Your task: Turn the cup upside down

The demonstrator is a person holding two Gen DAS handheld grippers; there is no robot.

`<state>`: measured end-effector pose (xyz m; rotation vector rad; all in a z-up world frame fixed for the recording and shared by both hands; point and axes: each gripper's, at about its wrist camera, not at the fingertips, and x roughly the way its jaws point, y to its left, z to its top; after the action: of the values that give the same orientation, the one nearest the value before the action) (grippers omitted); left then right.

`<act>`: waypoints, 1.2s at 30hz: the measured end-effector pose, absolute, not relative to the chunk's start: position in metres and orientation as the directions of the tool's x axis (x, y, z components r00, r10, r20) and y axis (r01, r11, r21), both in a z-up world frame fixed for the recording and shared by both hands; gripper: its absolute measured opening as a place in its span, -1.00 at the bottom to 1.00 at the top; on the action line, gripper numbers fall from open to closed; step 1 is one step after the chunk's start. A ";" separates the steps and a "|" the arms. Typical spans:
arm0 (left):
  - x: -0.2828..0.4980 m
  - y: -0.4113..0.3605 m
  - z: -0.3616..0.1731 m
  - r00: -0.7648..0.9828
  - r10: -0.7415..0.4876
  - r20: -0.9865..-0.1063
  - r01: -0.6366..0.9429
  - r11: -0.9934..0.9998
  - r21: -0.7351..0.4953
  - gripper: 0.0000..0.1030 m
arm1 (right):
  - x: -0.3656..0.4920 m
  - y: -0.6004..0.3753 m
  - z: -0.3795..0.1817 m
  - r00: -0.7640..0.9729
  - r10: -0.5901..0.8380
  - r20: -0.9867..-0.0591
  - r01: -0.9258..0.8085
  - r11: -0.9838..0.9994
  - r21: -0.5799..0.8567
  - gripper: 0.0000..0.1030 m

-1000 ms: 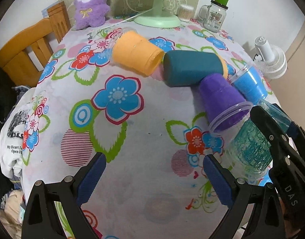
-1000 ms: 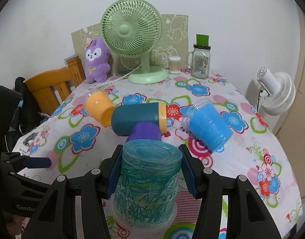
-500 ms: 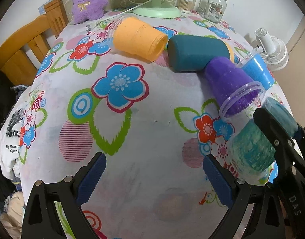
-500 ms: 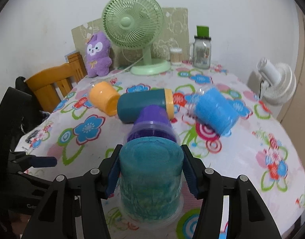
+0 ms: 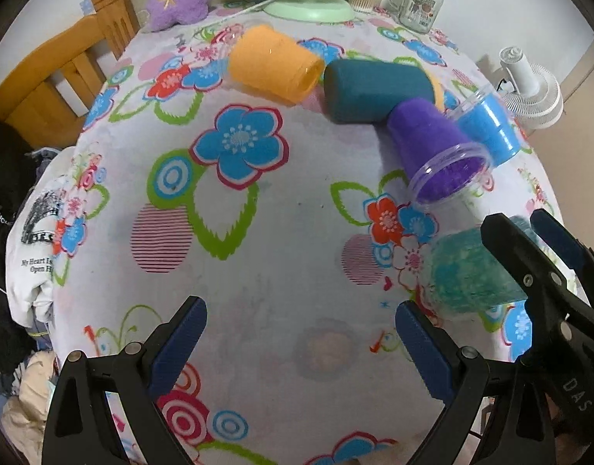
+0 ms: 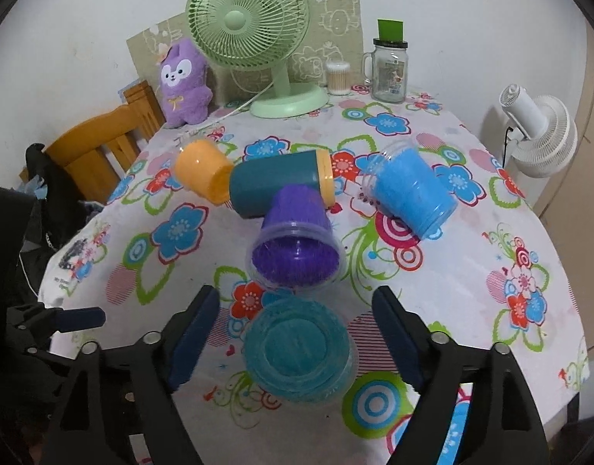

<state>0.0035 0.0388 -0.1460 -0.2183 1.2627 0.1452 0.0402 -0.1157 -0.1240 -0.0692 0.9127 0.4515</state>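
A teal cup (image 6: 299, 356) stands upside down on the floral tablecloth (image 6: 471, 271), its base facing up. My right gripper (image 6: 295, 333) is open around it, the fingers apart from its sides. In the left wrist view the same cup (image 5: 467, 275) shows at the right, partly behind the right gripper. My left gripper (image 5: 301, 333) is open and empty over bare cloth. A purple cup (image 6: 295, 240), an orange cup (image 6: 204, 170), a dark teal cup (image 6: 277, 182) and a blue cup (image 6: 411, 193) lie on their sides.
A green desk fan (image 6: 254, 31), a purple plush toy (image 6: 182, 81), a glass jar (image 6: 390, 73) and a swab box (image 6: 337, 77) stand at the table's back. A wooden chair (image 6: 99, 147) is at the left, a white fan (image 6: 541, 135) beyond the right edge.
My right gripper has let go of the teal cup: the jaws opened and rose, looking down on its base. The cup now rests upside down on the cloth. The left gripper tilted slightly.
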 end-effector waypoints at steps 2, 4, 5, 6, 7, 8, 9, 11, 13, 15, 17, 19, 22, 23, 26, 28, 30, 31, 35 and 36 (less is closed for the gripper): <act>0.003 0.038 -0.136 0.301 -0.018 -0.953 -0.232 0.968 -0.092 0.92 | 0.043 -0.117 -0.113 0.512 0.349 -0.785 -0.408 0.903 0.136 0.67; 0.003 0.037 -0.124 0.306 -0.019 -0.952 -0.234 0.968 -0.094 0.93 | 0.044 -0.118 -0.100 0.507 0.350 -0.787 -0.414 0.900 0.134 0.67; 0.004 0.036 -0.118 0.309 -0.015 -0.951 -0.235 0.968 -0.092 0.93 | 0.045 -0.119 -0.093 0.507 0.349 -0.788 -0.417 0.900 0.130 0.68; 0.005 0.035 -0.111 0.313 -0.009 -0.950 -0.237 0.968 -0.087 0.93 | 0.045 -0.120 -0.088 0.507 0.348 -0.789 -0.419 0.899 0.127 0.68; 0.005 0.034 -0.103 0.318 -0.005 -0.948 -0.238 0.967 -0.085 0.94 | 0.046 -0.121 -0.079 0.507 0.349 -0.788 -0.422 0.898 0.125 0.70; 0.007 0.033 -0.099 0.322 -0.003 -0.947 -0.239 0.967 -0.085 0.94 | 0.047 -0.123 -0.073 0.508 0.349 -0.788 -0.424 0.897 0.124 0.71; 0.007 0.033 -0.093 0.328 -0.001 -0.945 -0.241 0.967 -0.085 0.96 | 0.048 -0.124 -0.066 0.508 0.349 -0.787 -0.425 0.897 0.123 0.72; 0.008 0.032 -0.080 0.341 0.005 -0.940 -0.246 0.966 -0.085 0.97 | 0.050 -0.126 -0.053 0.509 0.355 -0.784 -0.433 0.893 0.124 0.74; 0.009 0.033 -0.067 0.356 0.011 -0.935 -0.253 0.964 -0.085 0.99 | 0.051 -0.128 -0.041 0.511 0.360 -0.780 -0.440 0.890 0.122 0.75; 0.009 0.033 -0.054 0.374 0.016 -0.927 -0.259 0.962 -0.088 0.99 | 0.053 -0.131 -0.027 0.517 0.366 -0.774 -0.445 0.887 0.122 0.78; 0.008 0.033 -0.044 0.386 0.019 -0.922 -0.264 0.960 -0.091 0.99 | 0.054 -0.133 -0.017 0.520 0.372 -0.769 -0.450 0.884 0.123 0.84; 0.008 0.033 -0.035 0.397 0.024 -0.917 -0.270 0.959 -0.092 1.00 | 0.054 -0.136 -0.007 0.526 0.375 -0.763 -0.455 0.882 0.120 0.85; 0.004 0.030 -0.023 0.411 0.031 -0.911 -0.273 0.958 -0.091 1.00 | 0.054 -0.142 0.007 0.538 0.384 -0.751 -0.462 0.879 0.119 0.87; 0.003 0.029 -0.020 0.415 0.033 -0.909 -0.274 0.958 -0.091 0.99 | 0.054 -0.144 0.010 0.543 0.384 -0.747 -0.462 0.879 0.116 0.88; -0.003 0.025 -0.009 0.436 0.026 -0.900 -0.279 0.954 -0.107 1.00 | 0.053 -0.152 0.018 0.554 0.380 -0.740 -0.457 0.882 0.111 0.89; -0.006 0.023 -0.004 0.448 0.030 -0.894 -0.293 0.949 -0.115 1.00 | 0.052 -0.157 0.021 0.559 0.378 -0.738 -0.453 0.885 0.110 0.89; -0.010 0.022 0.002 0.466 0.031 -0.884 -0.307 0.943 -0.129 1.00 | 0.050 -0.162 0.024 0.565 0.374 -0.735 -0.450 0.887 0.105 0.89; -0.011 0.022 0.003 0.471 0.029 -0.882 -0.310 0.941 -0.135 1.00 | 0.049 -0.165 0.025 0.569 0.370 -0.734 -0.446 0.889 0.102 0.89; -0.018 0.019 0.012 0.503 0.021 -0.864 -0.317 0.934 -0.162 1.00 | 0.043 -0.176 0.028 0.572 0.348 -0.743 -0.425 0.900 0.095 0.90; -0.020 0.017 0.015 0.510 0.023 -0.860 -0.316 0.935 -0.162 1.00 | 0.041 -0.179 0.029 0.575 0.336 -0.746 -0.413 0.906 0.090 0.90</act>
<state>-0.0197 0.0167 0.0145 -0.3172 1.0193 0.2080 0.0415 -0.1785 0.0293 -0.0977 0.8514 0.4394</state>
